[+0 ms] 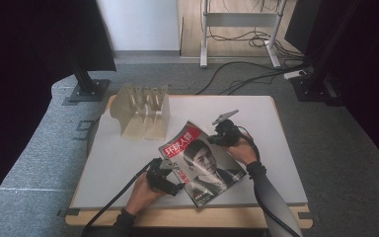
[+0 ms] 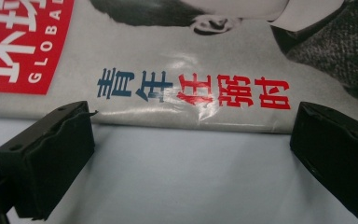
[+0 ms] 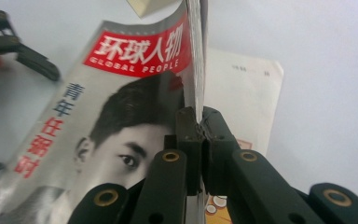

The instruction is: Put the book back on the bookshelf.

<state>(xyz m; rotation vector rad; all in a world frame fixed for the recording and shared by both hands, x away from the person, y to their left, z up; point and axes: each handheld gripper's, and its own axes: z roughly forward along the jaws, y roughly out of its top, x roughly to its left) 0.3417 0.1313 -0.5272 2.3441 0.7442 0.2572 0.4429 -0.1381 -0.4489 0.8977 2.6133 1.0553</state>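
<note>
While the magazine [image 1: 202, 165] lies at the near middle of the white desk [image 1: 271, 148], its right-hand edge is lifted: the right hand-held gripper [image 1: 216, 139] has its jaws pressed together on the cover and a bundle of pages there, and the right gripper view [image 3: 199, 140] shows that edge standing upright between the black pads, with a pale inner page exposed to the right of it. The left hand-held gripper [image 1: 173, 174] sits at the magazine's left edge, jaws spread wide; in the left gripper view [image 2: 191, 154] the two pads stand well apart over bare desk, just short of the magazine's edge and not touching it.

Beyond the magazine, toward the far left of the desk, stands a beige slotted rack [image 1: 143, 111], its dividers upright; whether anything sits in its slots cannot be told, since they look bare but are small and dim.

The cover's red title block and portrait face up. The lower part of the cover is hidden behind the right gripper's arms in its own view, and the left gripper shows there as a dark blur at the magazine's far left.

Further off past the rack are grey carpet [image 1: 39, 143], a black stand base [image 1: 86, 91], loose cables [image 1: 246, 74] and a white frame's legs [image 1: 205, 34]. Nothing lies between the magazine and the rack.
</note>
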